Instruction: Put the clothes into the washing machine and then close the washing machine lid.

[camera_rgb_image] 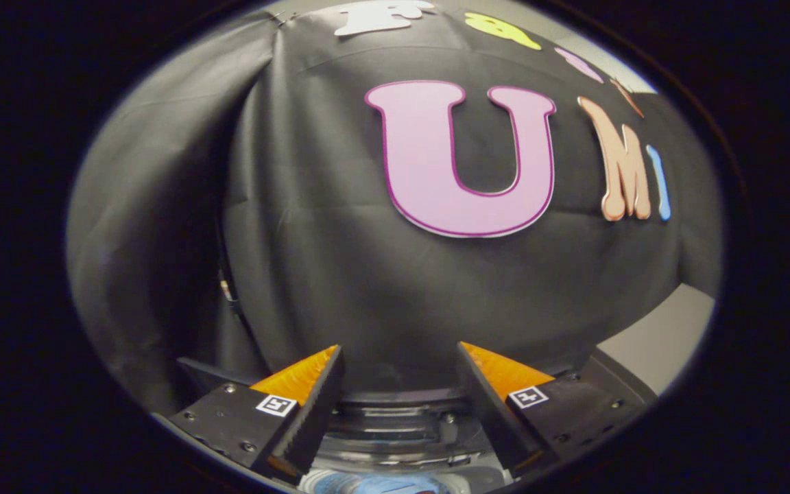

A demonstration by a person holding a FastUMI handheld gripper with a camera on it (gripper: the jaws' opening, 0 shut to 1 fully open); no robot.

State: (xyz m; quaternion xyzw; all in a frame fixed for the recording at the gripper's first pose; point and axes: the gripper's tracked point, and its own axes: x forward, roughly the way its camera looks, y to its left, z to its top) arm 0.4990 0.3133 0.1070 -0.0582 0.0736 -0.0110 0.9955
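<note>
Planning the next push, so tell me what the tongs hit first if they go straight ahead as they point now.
Probably the booth wall: the open, empty tongs aim at that black cloth. The washing machine sits lower between the fingers, likely under the line; depth is unclear.

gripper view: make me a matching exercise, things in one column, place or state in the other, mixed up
1 gripper
2 black cloth wall
3 pale grey surface
4 small blue item

a low down between the finger bases
b open, holding nothing
c past the cloth's lower edge
d hanging beyond the fingers

Pairs: 1-b; 2-d; 3-c; 4-a
</note>
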